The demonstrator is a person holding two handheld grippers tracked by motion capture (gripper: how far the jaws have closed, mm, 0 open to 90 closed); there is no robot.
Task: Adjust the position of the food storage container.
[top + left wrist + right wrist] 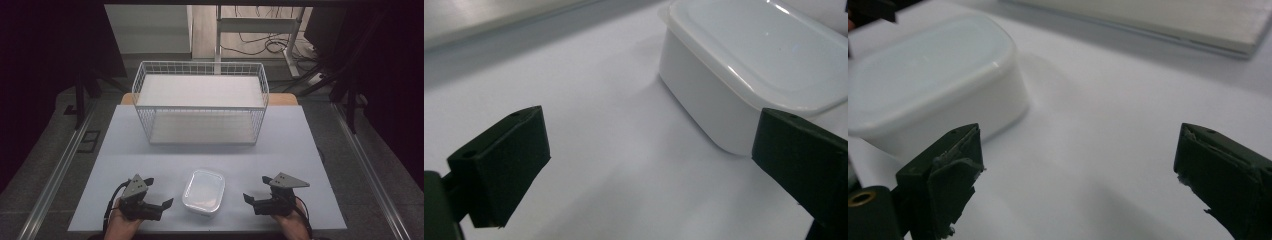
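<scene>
Container [203, 191], white with its lid on, sits near the desk's [300, 150] front edge, midway between its front corners. The left tool [162, 206] and right tool [251, 200] flank it, both released with nothing between the jaws. Smooth rounded walls could slip under a one-sided squeeze; the lid may not be latched, though the seam is hard to read. The wire basket [200, 102] stands toward the back edge.
</scene>
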